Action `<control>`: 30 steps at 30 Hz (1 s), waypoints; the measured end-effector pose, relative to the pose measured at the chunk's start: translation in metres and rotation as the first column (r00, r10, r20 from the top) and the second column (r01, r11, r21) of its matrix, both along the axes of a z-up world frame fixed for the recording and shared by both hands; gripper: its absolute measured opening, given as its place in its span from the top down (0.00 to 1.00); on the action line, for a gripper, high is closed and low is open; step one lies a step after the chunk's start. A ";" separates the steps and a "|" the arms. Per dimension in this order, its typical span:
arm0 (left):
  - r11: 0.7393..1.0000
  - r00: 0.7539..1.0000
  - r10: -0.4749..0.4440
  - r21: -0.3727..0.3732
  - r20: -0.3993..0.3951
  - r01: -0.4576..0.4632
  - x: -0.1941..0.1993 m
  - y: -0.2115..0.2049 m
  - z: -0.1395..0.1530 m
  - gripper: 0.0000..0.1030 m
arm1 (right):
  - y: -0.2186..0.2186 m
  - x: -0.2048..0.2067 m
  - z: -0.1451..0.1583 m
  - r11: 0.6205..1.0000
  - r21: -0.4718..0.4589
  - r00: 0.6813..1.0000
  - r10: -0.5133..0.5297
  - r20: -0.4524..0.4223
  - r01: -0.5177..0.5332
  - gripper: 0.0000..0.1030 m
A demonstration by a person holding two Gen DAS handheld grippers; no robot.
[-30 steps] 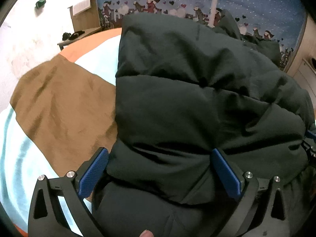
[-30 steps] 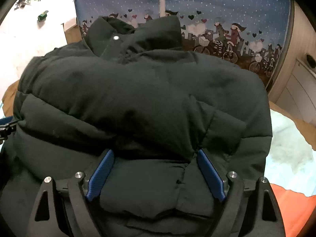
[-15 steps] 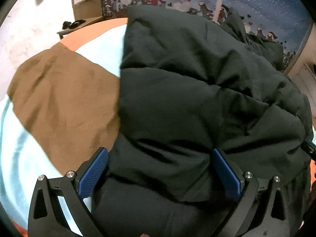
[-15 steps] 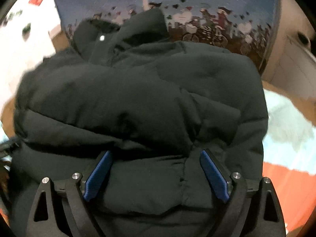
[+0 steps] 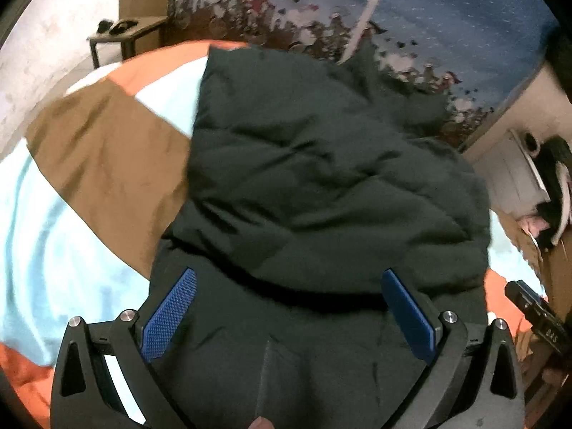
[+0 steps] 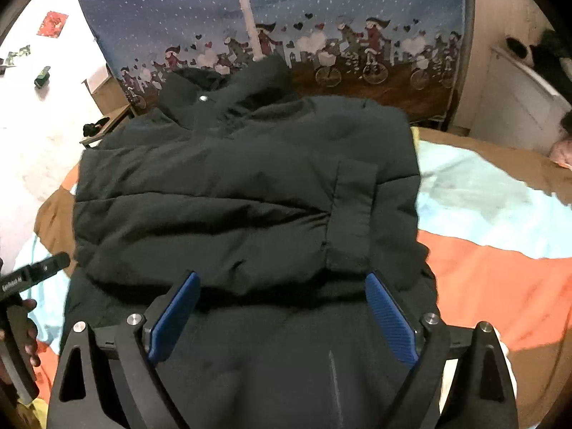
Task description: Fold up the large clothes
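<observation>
In the left wrist view I see my left tool [image 5: 287, 307] pointing down over the dark green quilted puffer jacket [image 5: 321, 178]. Its jaws stand wide apart, with the two blue textured pads [image 5: 169, 312] on either side of a jacket panel; the pads press on nothing, so this tool is released. The jacket lies folded on the bed cover with brown, pale blue and orange blocks [image 5: 100, 150], and its upper fold sits on the lower layer just ahead of the pads. At the right edge I see a part of the right tool [image 5: 536, 314]. Behind the bed hangs a blue curtain printed with figures and hearts [image 5: 447, 10], and a small wooden side table [image 5: 125, 35] stands at the far left.

In the right wrist view my right tool [image 6: 282, 311] is also above the jacket, and its jaws are opening. The fabric lies between the pads but they do not clench it. The collar with a silver snap button [image 6: 203, 98] points toward the curtain. A pocket flap [image 6: 352, 211] lies just ahead of the right pad. At the left edge a hand [image 6: 25, 336] holds the left tool.
</observation>
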State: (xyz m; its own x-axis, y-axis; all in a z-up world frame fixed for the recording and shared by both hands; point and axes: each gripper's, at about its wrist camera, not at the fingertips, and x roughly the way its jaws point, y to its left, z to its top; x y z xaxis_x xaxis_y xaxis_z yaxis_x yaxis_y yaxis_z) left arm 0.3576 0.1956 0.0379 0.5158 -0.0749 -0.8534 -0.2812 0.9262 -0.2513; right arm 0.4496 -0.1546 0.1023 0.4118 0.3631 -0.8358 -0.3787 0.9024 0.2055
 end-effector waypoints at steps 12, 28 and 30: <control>0.982 0.993 -0.088 0.174 0.081 0.072 0.010 -0.014 0.086 0.01 | 0.047 -0.014 0.102 1.000 -0.008 1.000 -0.022 0.019 0.022 0.05; 0.974 0.972 0.001 0.220 0.236 -0.054 0.166 -0.002 0.084 0.01 | 0.078 0.136 0.055 0.995 0.100 0.989 -0.034 0.143 0.019 0.05; 0.977 0.972 0.009 0.204 0.233 -0.058 0.190 0.003 0.077 0.01 | 0.075 0.160 0.047 0.989 0.144 0.990 -0.040 0.135 0.021 0.05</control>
